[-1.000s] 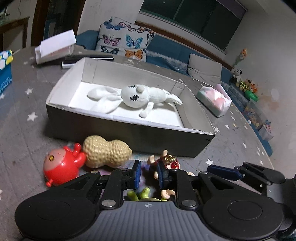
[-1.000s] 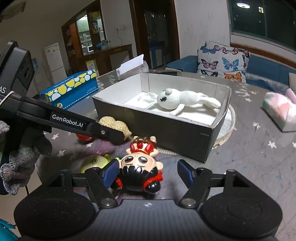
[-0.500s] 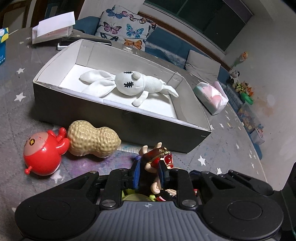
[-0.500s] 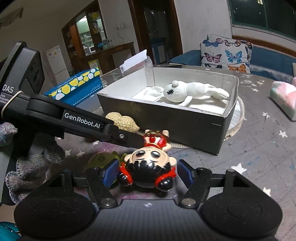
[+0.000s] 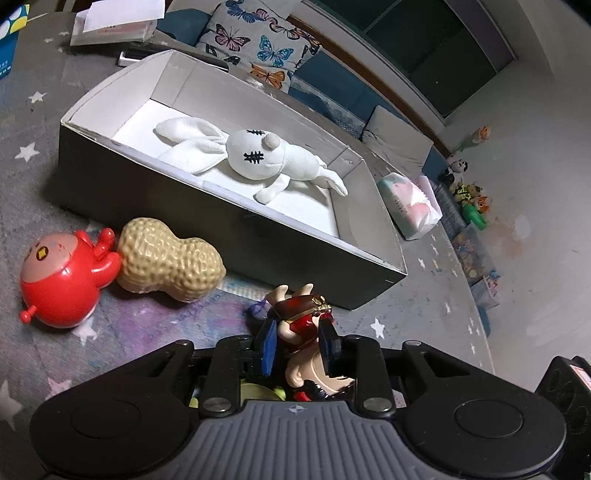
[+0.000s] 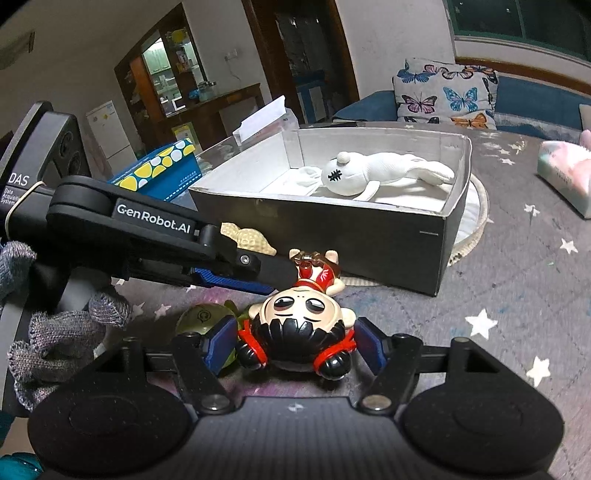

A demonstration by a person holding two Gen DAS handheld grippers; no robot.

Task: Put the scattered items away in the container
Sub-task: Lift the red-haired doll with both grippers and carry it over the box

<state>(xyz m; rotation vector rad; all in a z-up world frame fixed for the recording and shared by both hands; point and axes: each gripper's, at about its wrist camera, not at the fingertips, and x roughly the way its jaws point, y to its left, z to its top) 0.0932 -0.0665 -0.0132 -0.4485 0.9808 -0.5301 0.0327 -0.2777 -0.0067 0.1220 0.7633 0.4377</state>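
A doll with black hair buns and a red outfit lies tipped back, its head toward my right gripper, whose blue pads sit against both sides of the head. My left gripper reaches in from the left. Its jaws are opening, with the doll's body between them and a small gap at the left pad. The grey box behind holds a white rabbit plush. A peanut toy and a red round toy lie before the box. A green toy sits under the grippers.
A tissue pack lies right of the box. A blue spotted carton and a white box with paper stand at the far left. A grey-gloved hand holds the left gripper. A round mat pokes out from under the box.
The doll has tipped from upright onto its back, head toward the right gripper. The left gripper's jaws have widened and moved around the doll's body, and that gripper has rolled.
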